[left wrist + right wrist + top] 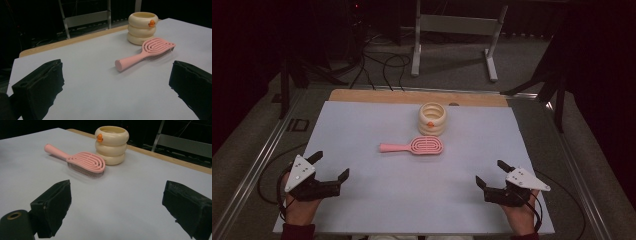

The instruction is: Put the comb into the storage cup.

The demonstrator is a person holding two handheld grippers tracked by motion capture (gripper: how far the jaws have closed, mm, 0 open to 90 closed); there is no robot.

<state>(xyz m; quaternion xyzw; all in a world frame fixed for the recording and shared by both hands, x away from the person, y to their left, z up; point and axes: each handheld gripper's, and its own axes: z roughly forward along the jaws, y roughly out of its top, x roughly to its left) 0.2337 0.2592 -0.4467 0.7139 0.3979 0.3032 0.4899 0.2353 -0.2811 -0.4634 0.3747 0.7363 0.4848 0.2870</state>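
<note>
A: Both hands are sitting at the near edge of the table (362,210). Left gripper (331,167) and right gripper (492,172) are both gaping wide, nothing between the jaws, well apart from each other.

B: And the target?

A: Pink hairbrush (414,146) is lying flat mid-table, handle pointing to the left gripper's side, bristles facing down. Cream ringed cup (432,119) is standing upright just behind the brush head, very close or touching — can't tell which.

B: Risks?

A: My guess: handle is round and lying low, so a pinch from above could be skidding it sideways. Going for the head end risks nudging the cup, since they're sitting so tight.

B: Anything unclear?

A: The inside of the cup is mostly out of sight. There's an orange blob (99,137) on its rim, too small to identify. Beyond the table it's dark: a metal stand (452,30), some floor cables (384,67).
</note>
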